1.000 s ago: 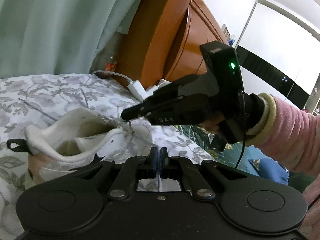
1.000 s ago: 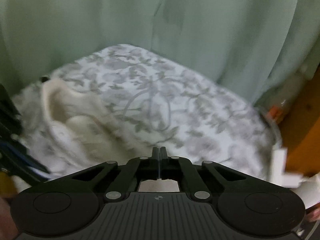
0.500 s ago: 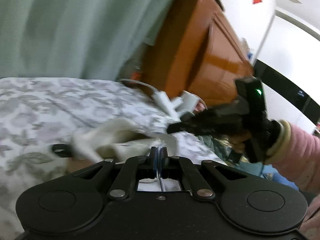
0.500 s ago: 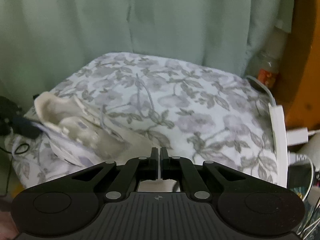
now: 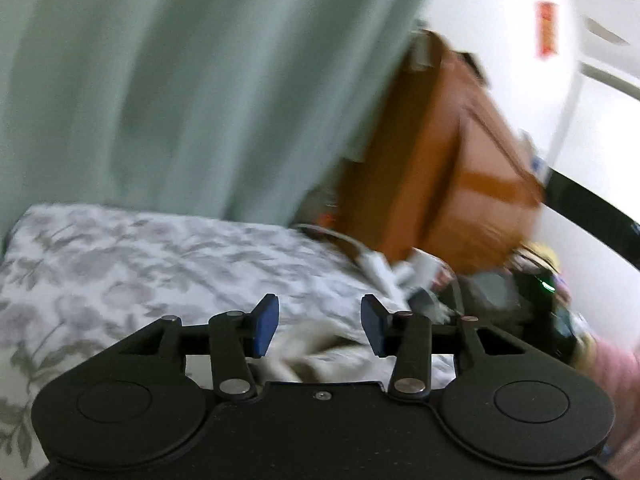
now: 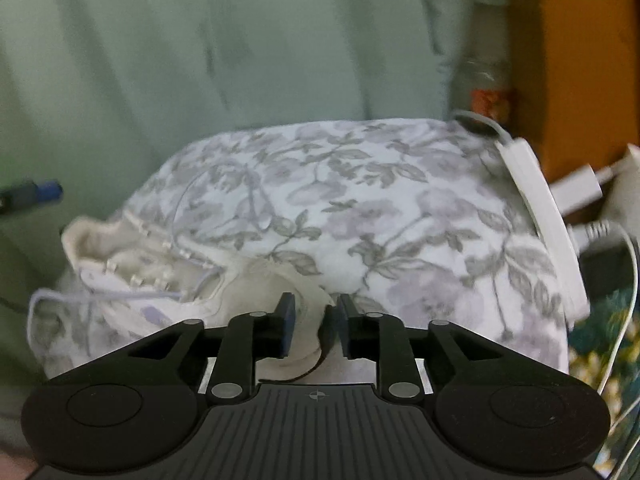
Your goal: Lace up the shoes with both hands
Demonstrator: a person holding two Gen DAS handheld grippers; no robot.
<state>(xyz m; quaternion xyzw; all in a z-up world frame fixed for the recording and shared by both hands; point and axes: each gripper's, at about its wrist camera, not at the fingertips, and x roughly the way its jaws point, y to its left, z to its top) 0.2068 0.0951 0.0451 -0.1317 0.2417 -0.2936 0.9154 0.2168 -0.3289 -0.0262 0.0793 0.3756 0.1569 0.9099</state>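
On floral bedspread: white shoe; left hand-held gripper and right hand-held gripper jaws just opening, nothing gripped.

Cream-white canvas shoe with pale white lace and a dark sole edge. White bedcover printed with grey leaves and faint lilac blossoms. Pale sage-green curtain, plain. Orange-brown wooden cabinet. White plastic power strip and white cable. Black gripper bodies with dark blue finger pads. Pink ribbed sleeve. Red paper tag on a white wall.
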